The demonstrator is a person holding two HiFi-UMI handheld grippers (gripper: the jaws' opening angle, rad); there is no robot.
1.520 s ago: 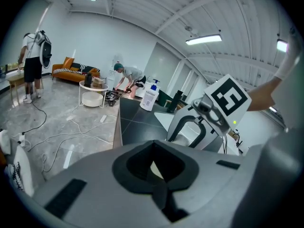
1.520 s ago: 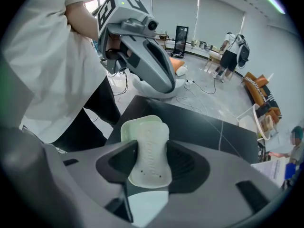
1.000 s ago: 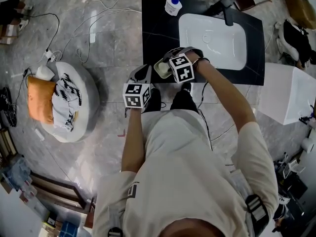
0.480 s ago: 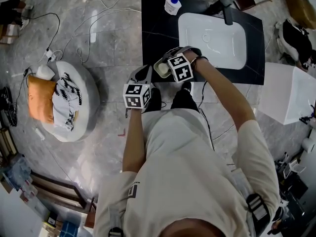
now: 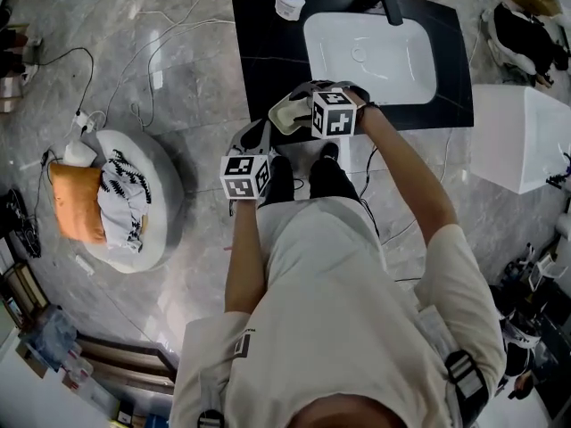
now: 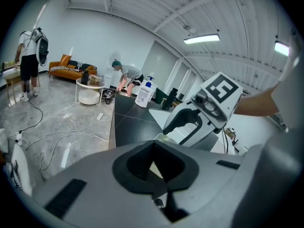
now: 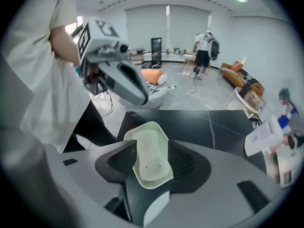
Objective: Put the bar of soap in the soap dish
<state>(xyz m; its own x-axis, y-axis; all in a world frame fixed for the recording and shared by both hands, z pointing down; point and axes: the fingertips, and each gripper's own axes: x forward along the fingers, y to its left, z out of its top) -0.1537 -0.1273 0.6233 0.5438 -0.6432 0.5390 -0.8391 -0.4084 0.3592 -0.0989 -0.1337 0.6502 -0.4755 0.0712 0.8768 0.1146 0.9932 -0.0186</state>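
A pale green soap dish (image 7: 151, 156) sits between the pads of my right gripper (image 7: 151, 164), which is shut on its sides. A whitish oblong lies inside the dish; I cannot tell whether it is the soap or an insert. In the head view the dish (image 5: 287, 114) hangs over the near left edge of the black counter (image 5: 259, 52), held by the right gripper (image 5: 293, 114). My left gripper (image 5: 254, 139) is below and to the left, off the counter's edge. In the left gripper view its jaws (image 6: 154, 167) meet with nothing between them.
A white sink (image 5: 370, 61) is set into the counter, with a dark tap behind it and a white bottle with a blue cap (image 5: 287, 0) at the far left corner. A white cabinet (image 5: 522, 141) stands on the right. A round pouffe with cushions (image 5: 125, 199) and cables lie on the floor at left.
The right gripper has risen a little and rolled with the dish in it; its marker cube now faces more upward. The left gripper has stayed in place.
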